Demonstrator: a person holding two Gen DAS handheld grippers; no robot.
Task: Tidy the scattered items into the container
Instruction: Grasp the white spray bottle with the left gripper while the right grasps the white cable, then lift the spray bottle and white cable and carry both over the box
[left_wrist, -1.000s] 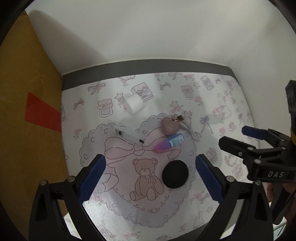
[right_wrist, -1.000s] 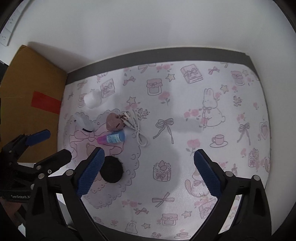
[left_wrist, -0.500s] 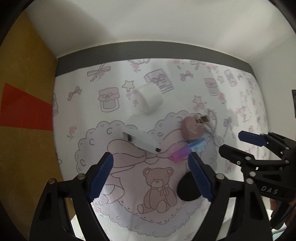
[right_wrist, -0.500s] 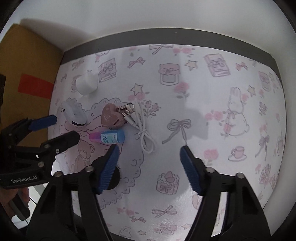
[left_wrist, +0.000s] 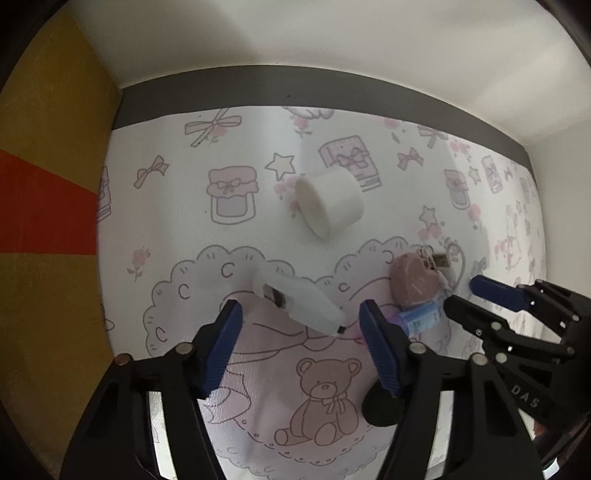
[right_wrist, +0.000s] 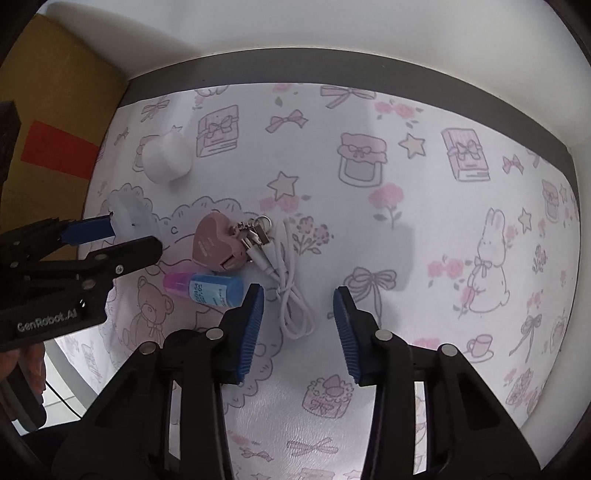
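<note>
1. Cardboard box, red tape across it: stood at the far left edge of the patterned mat. Probably the container; opening not visible, nothing seen going in yet.
2. Left gripper: brought lower and closer over the last second, jaws narrowed from a wide spread but still released, holding nothing. Placed either side of the translucent plastic case; contact could not be confirmed.
3. Translucent plastic case: lay flat on the mat's heart print, unmoved, now squarely between the left pads. Judged the left side's first pick.
4. White cylinder: lay on its side beyond the case, well apart from both tools, untouched.
5. Black round disc: largely hidden behind the left gripper's right finger; same spot as before.
6. Pink heart keyring: rested touching the cable's plugs, unmoved.
7. Blue-and-pink bottle: lay on its side just below the heart, beside the right gripper's left pad.
8. White cable: loosely coiled, its loops now between the right pads.
9. Right gripper: also advanced and narrowed, still unclenched and empty. Closing on the cable judged next; all items still scattered.
</note>
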